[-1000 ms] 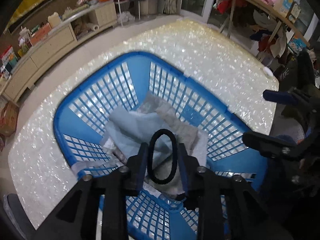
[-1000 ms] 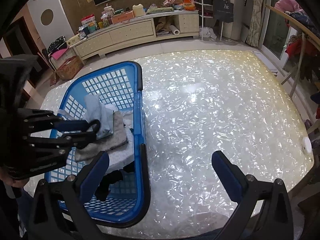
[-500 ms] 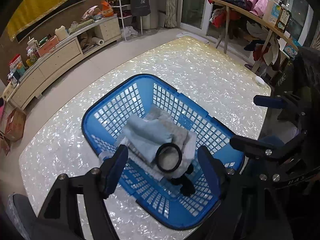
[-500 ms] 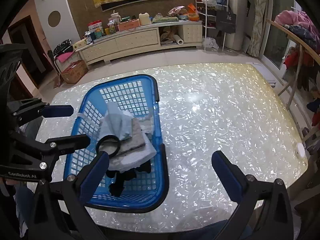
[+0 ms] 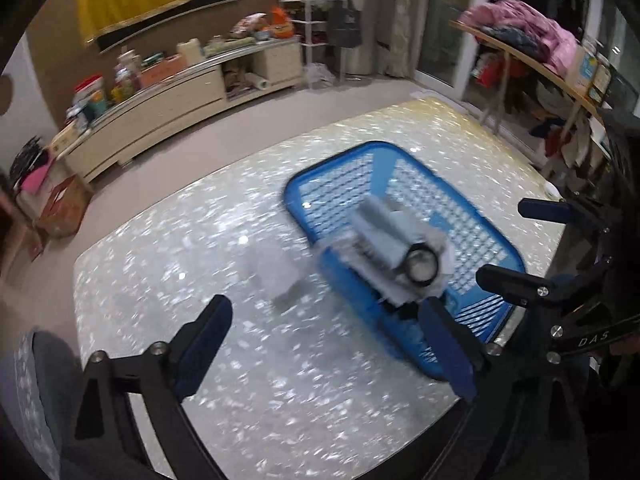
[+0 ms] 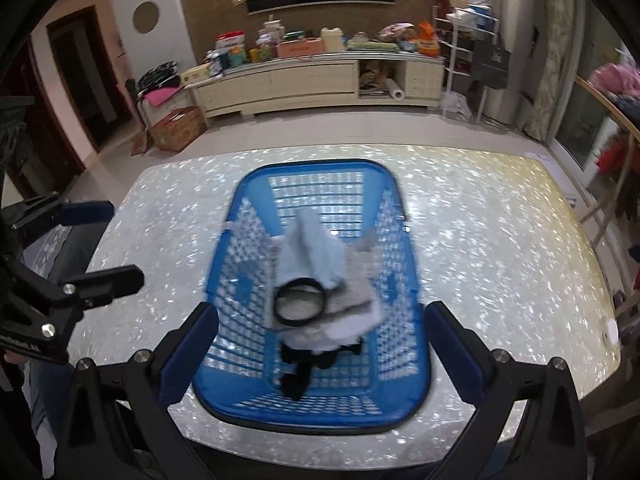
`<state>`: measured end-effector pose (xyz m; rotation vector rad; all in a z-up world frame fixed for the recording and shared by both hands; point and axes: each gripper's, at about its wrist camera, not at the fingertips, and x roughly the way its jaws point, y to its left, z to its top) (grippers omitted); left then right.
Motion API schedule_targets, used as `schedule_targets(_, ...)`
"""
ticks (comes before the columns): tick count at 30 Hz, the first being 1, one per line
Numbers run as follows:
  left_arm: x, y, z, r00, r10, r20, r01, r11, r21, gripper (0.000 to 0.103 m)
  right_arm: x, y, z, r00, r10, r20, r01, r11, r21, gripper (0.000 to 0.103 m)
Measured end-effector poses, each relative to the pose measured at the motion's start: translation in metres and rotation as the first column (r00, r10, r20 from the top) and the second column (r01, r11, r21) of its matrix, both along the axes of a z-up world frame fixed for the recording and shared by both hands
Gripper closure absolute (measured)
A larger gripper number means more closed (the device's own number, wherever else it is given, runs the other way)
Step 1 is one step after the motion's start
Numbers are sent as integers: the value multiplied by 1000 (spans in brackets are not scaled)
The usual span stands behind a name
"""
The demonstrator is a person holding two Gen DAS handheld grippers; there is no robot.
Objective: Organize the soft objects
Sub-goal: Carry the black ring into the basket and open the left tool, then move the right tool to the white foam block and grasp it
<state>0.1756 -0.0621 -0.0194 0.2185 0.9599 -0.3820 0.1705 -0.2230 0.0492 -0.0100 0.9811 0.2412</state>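
A blue plastic basket [image 6: 248,196] stands on the glittery white table [image 6: 500,260]. Inside lie a light blue cloth [image 6: 312,248], a grey cloth [image 6: 356,280], a white cloth [image 6: 344,330] and something black [image 6: 298,378]. A black hair band [image 6: 277,308] rests loose on top of the pile. My left gripper [image 5: 326,344] hangs left of the basket [image 5: 336,168] over bare table, its jaws opening wide with nothing between them. My right gripper [image 6: 322,350] is open above the basket's near end and holds nothing. In the left wrist view the hair band [image 5: 406,270] is blurred.
The table's near edge runs just below both grippers. A small white round object [image 6: 611,334] sits at the table's right edge. Beyond the table are a long low cabinet [image 6: 312,80], a cardboard box [image 6: 176,128] on the floor and a clothes-laden rack [image 5: 532,44] on the right.
My left gripper let go of the hair band, which now lies on the cloths, then opened wide and pulled up and away to the basket's left. My right gripper drew back over the basket.
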Motion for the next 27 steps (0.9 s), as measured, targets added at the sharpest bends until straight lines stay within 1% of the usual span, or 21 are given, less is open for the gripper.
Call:
schedule_targets(1, -2, 12, 0, 1000, 20, 0, -20, 1000, -13, 0, 1, 4, -1, 1000, 9, -1, -9, 1000, -3, 1)
schedule_targets(3, -4, 27, -2, 999, 44, -2, -44, 999, -26, 0, 4, 20, -2, 999, 42, -3, -42, 999, -12, 1)
schedule_targets(8, -10, 63, -9, 994, 109, -5, -109, 994, -25, 0, 14, 49, -6, 995, 103, -7, -103, 994, -27, 1)
schedule_targets(13, -11, 102, -18, 984, 176, -23, -176, 984, -37, 0, 28, 84, -7, 984, 180, -15, -180, 984, 9, 1)
schedule_targets(21, 0, 157, -35, 965, 258, -55, -261, 964, -52, 0, 59, 134, -27, 961, 268, -60, -269, 963, 0, 1)
schedule_targets(27, 14, 184, -56, 951, 297, -82, -301, 953, -31, 0, 78, 163, -46, 952, 291, -93, -290, 957, 25, 1)
